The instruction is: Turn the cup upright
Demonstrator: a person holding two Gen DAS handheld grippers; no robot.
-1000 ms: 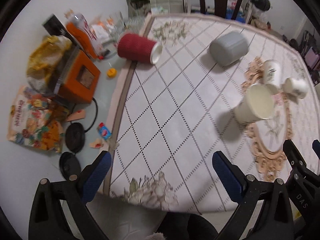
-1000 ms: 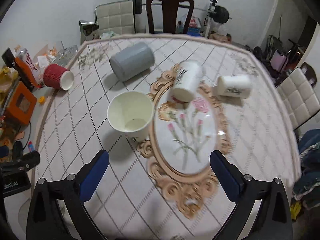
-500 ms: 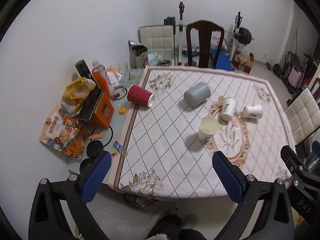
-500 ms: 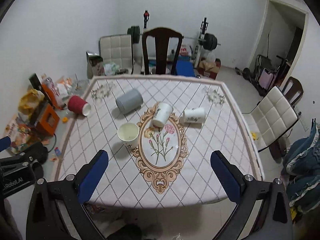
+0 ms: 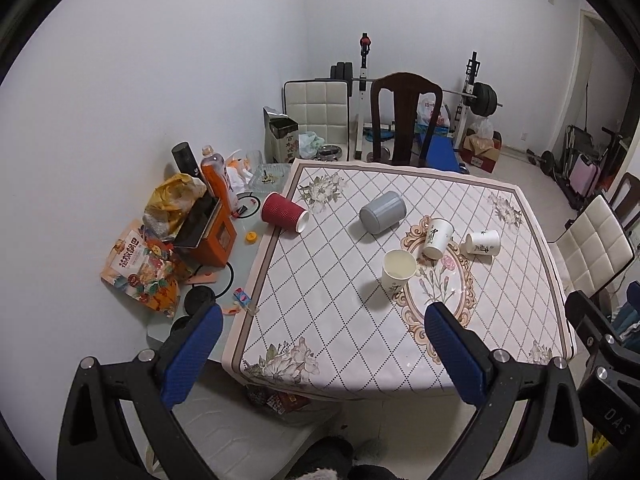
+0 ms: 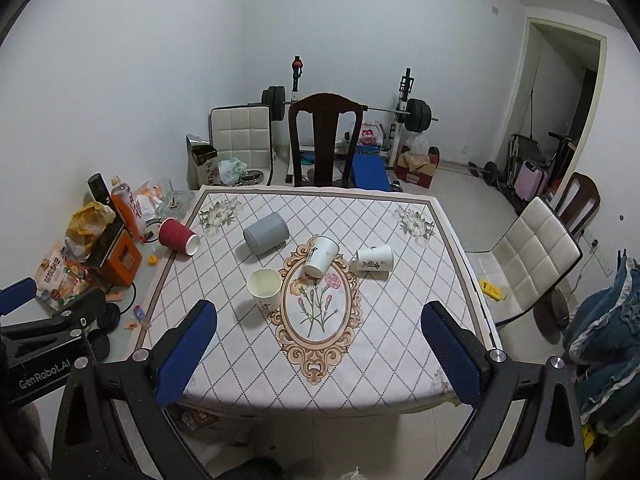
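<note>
One white paper cup (image 5: 398,272) (image 6: 264,290) stands upright on the patterned tablecloth (image 5: 344,320) (image 6: 240,344). A red ribbed cup (image 5: 285,213) (image 6: 177,236), a grey cup (image 5: 382,212) (image 6: 266,233) and two printed white cups (image 5: 438,237) (image 5: 483,242) (image 6: 321,257) (image 6: 375,259) lie on their sides. My left gripper (image 5: 324,352) and right gripper (image 6: 316,356) are both open and empty, held high and well back from the table's near edge.
Snack bags, an orange box (image 5: 214,236) and bottles crowd the glass strip at the table's left. A dark wooden chair (image 6: 326,140) and a weight bench stand behind the table. A white chair (image 6: 536,256) stands to its right.
Both grippers have pulled up and far back from the table; the whole table and room now show. The cups have not moved.
</note>
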